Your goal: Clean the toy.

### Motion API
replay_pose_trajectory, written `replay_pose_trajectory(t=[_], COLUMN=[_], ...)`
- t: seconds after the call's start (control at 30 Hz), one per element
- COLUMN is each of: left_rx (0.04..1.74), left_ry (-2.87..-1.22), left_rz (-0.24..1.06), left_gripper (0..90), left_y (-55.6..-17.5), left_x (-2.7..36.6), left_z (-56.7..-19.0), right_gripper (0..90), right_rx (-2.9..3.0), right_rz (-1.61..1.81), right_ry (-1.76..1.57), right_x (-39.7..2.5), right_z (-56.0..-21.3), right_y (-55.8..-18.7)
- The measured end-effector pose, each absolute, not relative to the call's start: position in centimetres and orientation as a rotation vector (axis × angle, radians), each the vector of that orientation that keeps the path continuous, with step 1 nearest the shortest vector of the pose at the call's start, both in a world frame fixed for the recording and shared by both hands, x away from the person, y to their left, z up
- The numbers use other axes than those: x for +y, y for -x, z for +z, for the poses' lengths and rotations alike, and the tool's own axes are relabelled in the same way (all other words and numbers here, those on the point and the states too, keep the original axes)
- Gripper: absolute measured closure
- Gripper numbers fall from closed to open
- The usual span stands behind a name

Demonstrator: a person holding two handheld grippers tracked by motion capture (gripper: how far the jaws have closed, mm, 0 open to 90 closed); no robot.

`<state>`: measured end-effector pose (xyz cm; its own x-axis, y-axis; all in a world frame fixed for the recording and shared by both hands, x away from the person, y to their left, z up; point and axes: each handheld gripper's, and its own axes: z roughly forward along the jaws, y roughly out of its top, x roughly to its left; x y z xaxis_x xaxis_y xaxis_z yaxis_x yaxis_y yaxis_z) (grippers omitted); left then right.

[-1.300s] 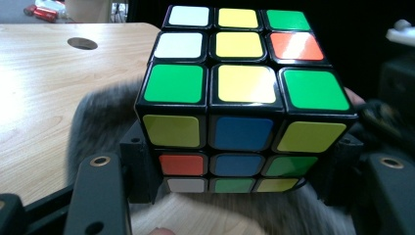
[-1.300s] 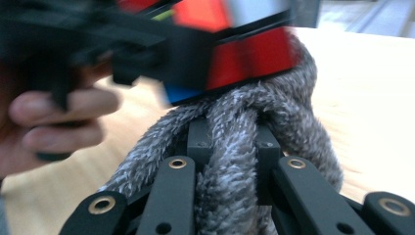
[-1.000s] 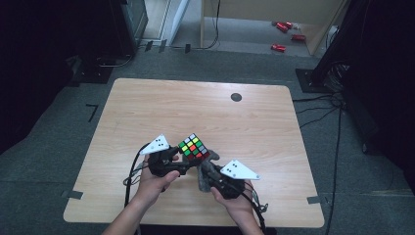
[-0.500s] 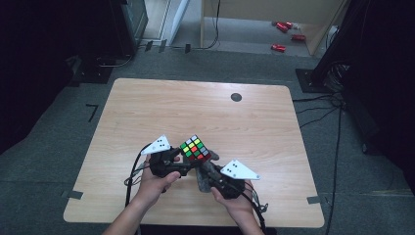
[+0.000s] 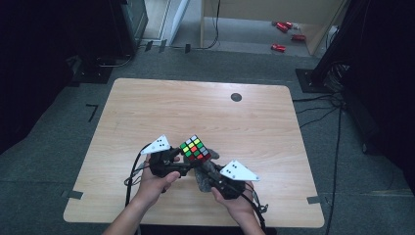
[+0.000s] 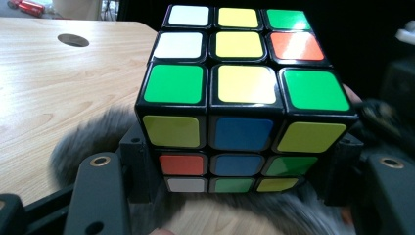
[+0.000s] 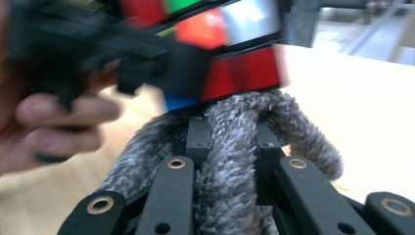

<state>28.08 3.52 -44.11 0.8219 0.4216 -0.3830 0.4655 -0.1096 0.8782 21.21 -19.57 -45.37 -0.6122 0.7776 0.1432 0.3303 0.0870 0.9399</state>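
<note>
Left claw (image 6: 235, 196) is clamped on the puzzle cube (image 6: 240, 98), its jaws pressing the cube's two sides and holding it above the table (image 5: 147, 112) near the front edge. Right claw (image 7: 230, 132) is closed around a grey fuzzy cloth (image 7: 235, 161), whose bunched top touches the cube's underside.

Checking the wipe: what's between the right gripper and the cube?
In the right gripper view, a grey fuzzy cloth is pinched in the right gripper and presses against the cube.
</note>
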Motion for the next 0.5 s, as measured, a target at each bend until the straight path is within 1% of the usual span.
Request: replay_pose_trajectory(t=[0.1,0.3,0.4,0.5], left_rx=[0.694,0.695,0.695,0.686], left_ry=[-1.742,-1.738,-1.723,-1.719], left_rz=[-0.043,-0.048,-0.051,-0.059], left_gripper=[34.9,34.9,34.9,35.0], left_y=[-28.0,-28.0,-28.0,-28.0], left_x=[3.3,3.3,3.5,3.5], left_z=[-44.2,-44.1,-44.0,-44.0], right_gripper=[76.3,75.7,75.7,75.7], right_rx=[1.934,2.029,2.03,1.957], right_rz=[1.532,1.527,1.514,1.541], right_ry=[-1.142,-1.053,-1.012,-1.076], right_x=[-20.3,-18.4,-18.3,-19.8], right_z=[-45.4,-45.9,-45.7,-45.1], right_y=[-21.5,-20.8,-20.6,-21.1])
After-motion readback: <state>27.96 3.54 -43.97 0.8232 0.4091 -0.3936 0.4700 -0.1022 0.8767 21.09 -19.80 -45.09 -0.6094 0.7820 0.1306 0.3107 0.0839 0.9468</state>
